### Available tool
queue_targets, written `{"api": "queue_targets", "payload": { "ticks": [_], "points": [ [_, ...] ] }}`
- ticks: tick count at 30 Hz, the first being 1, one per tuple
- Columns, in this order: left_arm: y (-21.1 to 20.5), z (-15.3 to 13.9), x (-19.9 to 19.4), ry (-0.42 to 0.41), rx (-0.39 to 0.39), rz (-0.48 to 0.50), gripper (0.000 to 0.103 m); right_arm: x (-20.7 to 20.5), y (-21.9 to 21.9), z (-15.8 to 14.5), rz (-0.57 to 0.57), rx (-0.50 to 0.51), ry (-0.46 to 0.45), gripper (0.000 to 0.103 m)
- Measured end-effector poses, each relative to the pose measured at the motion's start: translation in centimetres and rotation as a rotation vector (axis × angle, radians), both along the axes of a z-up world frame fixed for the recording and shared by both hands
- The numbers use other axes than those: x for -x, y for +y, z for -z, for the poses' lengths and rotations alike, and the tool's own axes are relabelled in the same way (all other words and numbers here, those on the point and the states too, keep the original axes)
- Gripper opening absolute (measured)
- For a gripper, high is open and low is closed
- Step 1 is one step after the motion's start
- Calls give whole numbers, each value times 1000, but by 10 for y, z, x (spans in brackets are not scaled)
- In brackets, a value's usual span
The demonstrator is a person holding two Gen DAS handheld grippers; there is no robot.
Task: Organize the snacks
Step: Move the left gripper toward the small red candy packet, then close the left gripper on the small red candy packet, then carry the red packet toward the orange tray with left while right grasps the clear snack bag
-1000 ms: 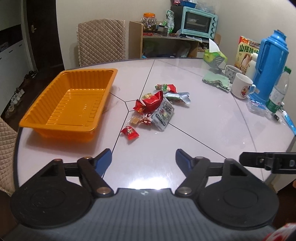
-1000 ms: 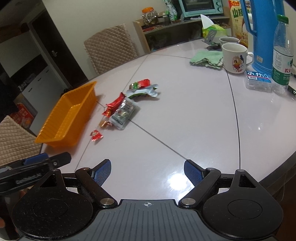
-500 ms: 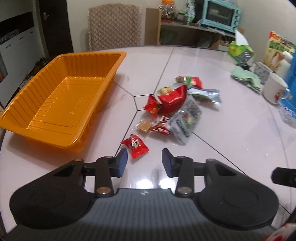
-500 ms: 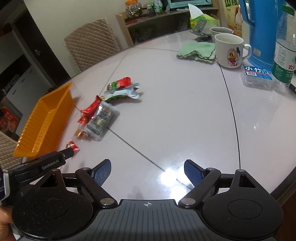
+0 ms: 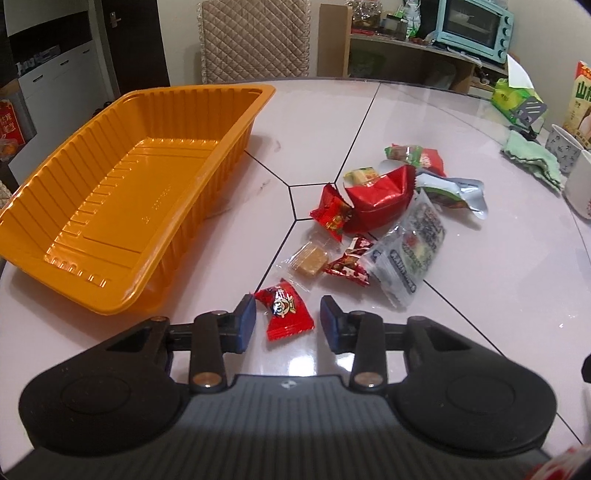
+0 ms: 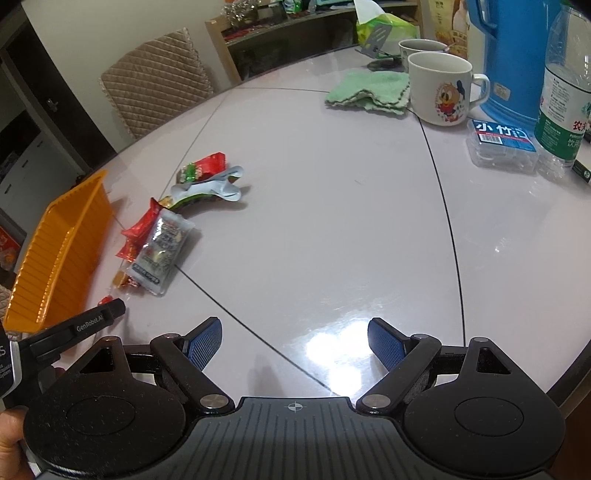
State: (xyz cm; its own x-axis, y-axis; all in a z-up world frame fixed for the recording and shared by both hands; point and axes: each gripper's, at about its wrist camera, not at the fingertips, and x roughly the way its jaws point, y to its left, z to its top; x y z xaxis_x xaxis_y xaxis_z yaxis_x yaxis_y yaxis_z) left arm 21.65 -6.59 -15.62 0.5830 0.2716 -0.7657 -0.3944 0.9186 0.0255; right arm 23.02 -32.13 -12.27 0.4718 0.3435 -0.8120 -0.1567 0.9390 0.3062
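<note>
Small red candy packet (image 5: 286, 312) flat on table; snack pile (image 5: 391, 218) beyond; orange tray (image 5: 110, 192) empty, left.

non-task clutter, all well beyond the fingertips. right view, ahead-right of the fingers: green cloth (image 6: 369, 90), cartoon mug (image 6: 441, 90) touching its right edge, second mug (image 6: 421, 46) behind it. blue thermos (image 6: 513, 55) right of the mugs, clear box with blue label (image 6: 502, 146) in front of it, water bottle (image 6: 565, 92) just right of the box. left view, far ahead past the table edge: quilted chair (image 5: 255, 37), shelf with teal toaster oven (image 5: 476, 27). green tissue pack (image 5: 513, 98) far right.
</note>
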Motion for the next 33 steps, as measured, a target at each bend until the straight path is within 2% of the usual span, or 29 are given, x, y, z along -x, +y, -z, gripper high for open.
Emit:
{"api": "queue_targets", "payload": {
  "ticks": [2, 5, 14, 25, 33],
  "points": [
    [0, 1, -1, -6, -6, -4, 32, -1, -1, 1, 0, 2, 4, 86],
    [-1, 1, -1, -7, -8, 3, 23, -2, -3, 4, -1, 3, 9, 86],
    [1, -4, 7, 11, 7, 18, 20, -7, 1, 5, -21, -10, 3, 86],
    [11, -51, 28, -71, 35, 76, 20, -23, 37, -1, -97, -61, -37, 86],
    [32, -73, 31, -90, 52, 90, 20, -37, 77, -3, -156, -122, -72, 85]
  ]
}}
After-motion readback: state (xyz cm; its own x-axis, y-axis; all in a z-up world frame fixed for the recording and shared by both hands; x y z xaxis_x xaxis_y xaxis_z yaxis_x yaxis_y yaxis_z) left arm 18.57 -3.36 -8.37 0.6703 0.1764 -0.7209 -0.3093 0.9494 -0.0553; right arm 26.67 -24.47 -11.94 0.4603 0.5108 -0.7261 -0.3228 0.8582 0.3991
